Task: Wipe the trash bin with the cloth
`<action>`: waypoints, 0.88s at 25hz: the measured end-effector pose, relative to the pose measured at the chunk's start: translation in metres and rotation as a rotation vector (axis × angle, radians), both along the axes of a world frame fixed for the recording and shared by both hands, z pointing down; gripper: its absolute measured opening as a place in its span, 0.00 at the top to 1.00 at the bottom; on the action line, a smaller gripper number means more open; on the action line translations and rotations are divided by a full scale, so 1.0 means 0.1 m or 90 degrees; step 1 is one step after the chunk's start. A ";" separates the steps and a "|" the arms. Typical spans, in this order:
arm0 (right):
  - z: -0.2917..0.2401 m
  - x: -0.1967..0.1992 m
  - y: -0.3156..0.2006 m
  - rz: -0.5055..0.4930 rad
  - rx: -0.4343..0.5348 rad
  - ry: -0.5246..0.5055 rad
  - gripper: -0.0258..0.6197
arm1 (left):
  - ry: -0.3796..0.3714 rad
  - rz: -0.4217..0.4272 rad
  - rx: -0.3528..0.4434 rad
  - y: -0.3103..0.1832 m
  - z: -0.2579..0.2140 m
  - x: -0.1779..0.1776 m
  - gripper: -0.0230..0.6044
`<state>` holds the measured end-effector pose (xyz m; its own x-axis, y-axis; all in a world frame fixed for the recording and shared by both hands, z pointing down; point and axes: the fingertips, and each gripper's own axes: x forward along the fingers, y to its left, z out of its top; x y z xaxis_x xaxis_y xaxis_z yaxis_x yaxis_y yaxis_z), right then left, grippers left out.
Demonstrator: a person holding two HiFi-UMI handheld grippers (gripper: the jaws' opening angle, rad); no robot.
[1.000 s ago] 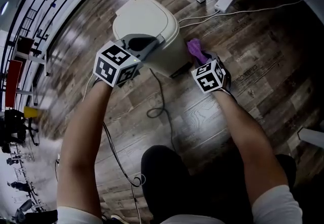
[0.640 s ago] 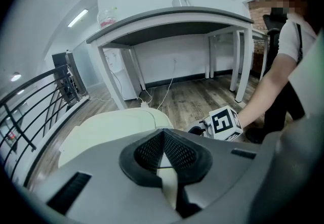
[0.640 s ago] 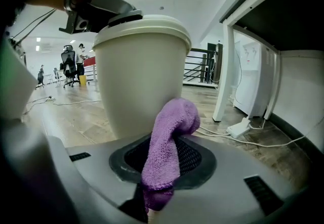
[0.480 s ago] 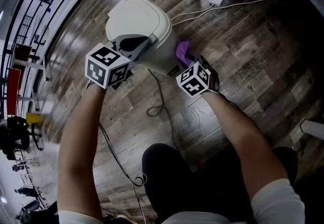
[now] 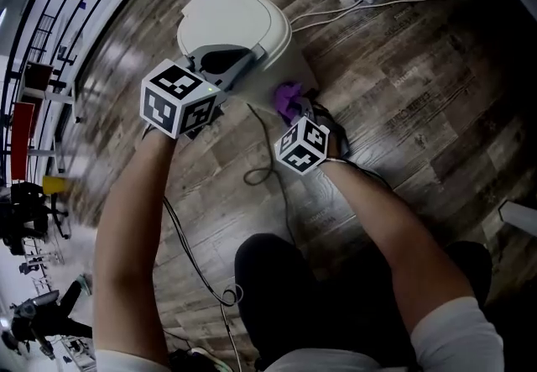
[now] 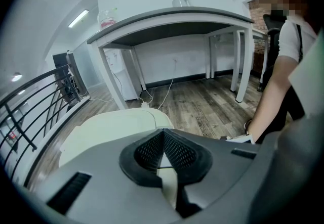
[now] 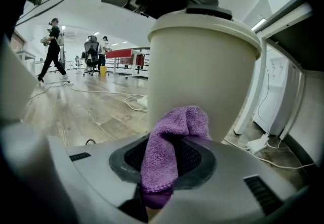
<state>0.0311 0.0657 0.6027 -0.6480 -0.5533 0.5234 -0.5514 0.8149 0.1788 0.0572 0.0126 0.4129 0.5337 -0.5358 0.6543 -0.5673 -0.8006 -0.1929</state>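
Your cream-white plastic trash bin (image 5: 239, 22) stands upright, lid shut; your crumpled purple terry cloth (image 7: 172, 147), pinched in your right gripper (image 5: 295, 110), presses against its side wall.

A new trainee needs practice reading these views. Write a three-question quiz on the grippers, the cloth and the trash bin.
1. What is clamped in the right gripper?
A) a purple cloth
B) a yellow sponge
C) nothing
2. True or false: the lid of the trash bin stands open.
3. Fill in: the gripper over the rim of the lid, with its jaws together, is the ___ one.

Key: 1 A; 2 false, the lid is down; 3 left, the left gripper.
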 end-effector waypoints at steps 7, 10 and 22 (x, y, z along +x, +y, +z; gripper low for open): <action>0.15 -0.38 0.26 -0.076 -0.022 0.012 0.81 | -0.001 -0.003 0.004 -0.01 0.00 0.00 0.96; 0.11 -0.66 0.61 -0.204 -0.027 0.005 0.81 | 0.000 -0.004 0.003 -0.01 0.00 0.00 0.96; 0.61 -0.15 0.50 -0.229 -0.104 0.084 0.81 | 0.000 -0.005 -0.001 -0.01 0.00 -0.01 0.96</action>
